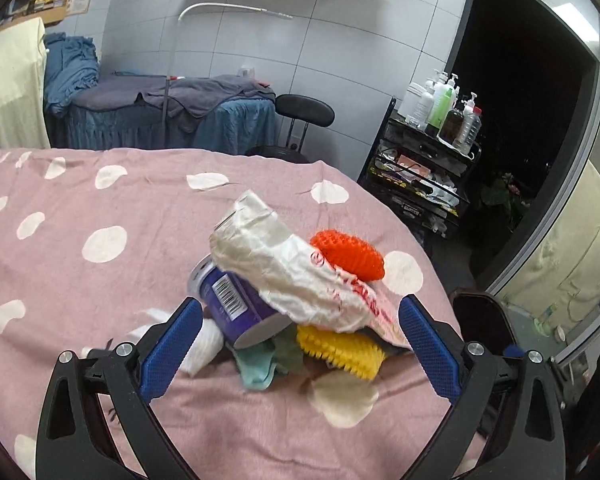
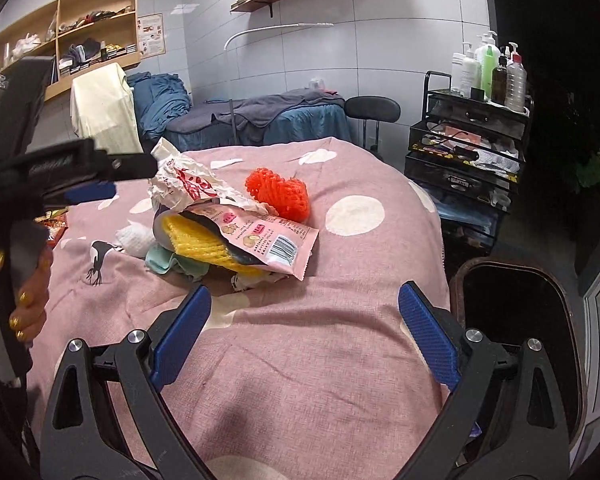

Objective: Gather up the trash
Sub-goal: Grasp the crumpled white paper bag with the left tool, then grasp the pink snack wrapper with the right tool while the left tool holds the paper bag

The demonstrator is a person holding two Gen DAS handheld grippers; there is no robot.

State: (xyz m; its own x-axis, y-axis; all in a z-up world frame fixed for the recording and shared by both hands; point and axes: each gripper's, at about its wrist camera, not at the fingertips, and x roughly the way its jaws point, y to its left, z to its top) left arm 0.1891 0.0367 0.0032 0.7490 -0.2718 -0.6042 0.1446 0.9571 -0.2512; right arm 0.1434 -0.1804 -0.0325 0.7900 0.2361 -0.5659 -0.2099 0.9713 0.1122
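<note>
I hold the left gripper (image 1: 300, 336) with jaws spread wide around the trash pile (image 1: 296, 292) heaped on the pink bed (image 1: 100, 300), framing the purple can (image 1: 236, 304); the right gripper (image 2: 304, 320), jaws released and empty, waits nearer me, the dark bin (image 2: 516, 320) just right of the pile.

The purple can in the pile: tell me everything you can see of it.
The purple can is a cylinder with a white barcode label on its side and a pale flat end facing the camera. It lies tilted on its side in the trash pile on the pink spotted bedspread. A crumpled white wrapper drapes over it; a teal cloth lies beneath. The open left gripper frames the pile without touching it. The right wrist view hides the can.
</note>
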